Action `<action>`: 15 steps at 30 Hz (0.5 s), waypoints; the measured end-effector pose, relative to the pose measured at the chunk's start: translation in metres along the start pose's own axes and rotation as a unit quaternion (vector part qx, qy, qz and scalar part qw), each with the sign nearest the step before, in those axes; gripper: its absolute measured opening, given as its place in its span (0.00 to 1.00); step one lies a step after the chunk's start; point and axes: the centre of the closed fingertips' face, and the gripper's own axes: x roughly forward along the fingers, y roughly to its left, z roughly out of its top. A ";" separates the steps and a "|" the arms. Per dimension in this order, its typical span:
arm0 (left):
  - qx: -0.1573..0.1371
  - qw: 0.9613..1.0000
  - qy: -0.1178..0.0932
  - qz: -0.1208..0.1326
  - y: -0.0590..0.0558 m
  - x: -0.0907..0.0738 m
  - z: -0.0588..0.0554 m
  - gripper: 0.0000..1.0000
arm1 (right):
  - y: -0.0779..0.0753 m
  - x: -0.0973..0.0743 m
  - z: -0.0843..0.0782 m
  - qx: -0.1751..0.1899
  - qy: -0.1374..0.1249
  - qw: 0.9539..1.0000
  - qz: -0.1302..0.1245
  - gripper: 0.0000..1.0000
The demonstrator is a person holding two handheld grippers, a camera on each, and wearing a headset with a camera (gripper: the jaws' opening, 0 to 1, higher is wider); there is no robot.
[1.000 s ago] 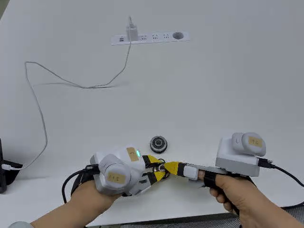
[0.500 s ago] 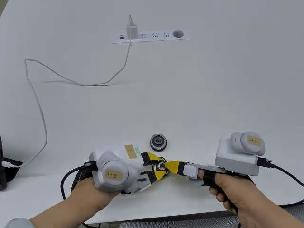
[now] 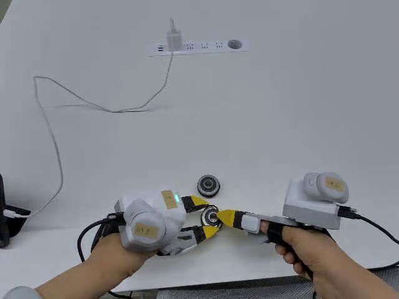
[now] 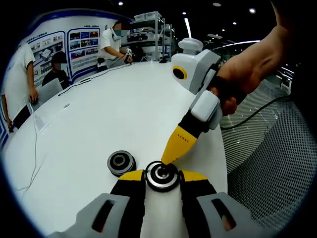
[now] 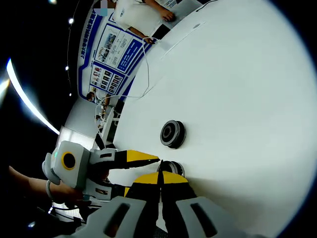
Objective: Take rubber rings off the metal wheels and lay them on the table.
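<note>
A small metal wheel [image 3: 212, 217] with a black rubber ring is held just above the table's front edge, and my left gripper [image 3: 209, 216] is shut on it. In the left gripper view the wheel [image 4: 161, 177] sits between the two yellow jaws, face towards the camera. My right gripper [image 3: 220, 216] comes in from the right with its jaws together. Its yellow tip [image 4: 178, 145] touches the wheel's upper rim. I cannot tell whether it pinches the ring. A second wheel [image 3: 208, 185] with its black ring lies flat on the table just beyond.
A white power strip [image 3: 197, 47] lies at the far side of the white table [image 3: 262, 118], and its thin cable [image 3: 53, 143] loops down the left. A dark object [image 3: 5, 219] sits at the left edge. People stand beyond the table's end in the left gripper view.
My left gripper has shifted a little left and rolled, so the held wheel's face shows more. The right gripper's tip stays at the wheel. The second wheel has not moved.
</note>
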 end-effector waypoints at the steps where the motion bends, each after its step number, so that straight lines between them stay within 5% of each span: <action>1: -0.001 1.000 0.000 0.001 0.000 0.000 0.000 0.30 | 0.000 0.000 0.000 0.000 0.000 1.000 0.000 0.02; 15: -0.011 1.000 -0.003 0.012 0.001 -0.005 -0.004 0.43 | 0.013 -0.001 0.000 0.000 -0.004 1.000 0.015 0.02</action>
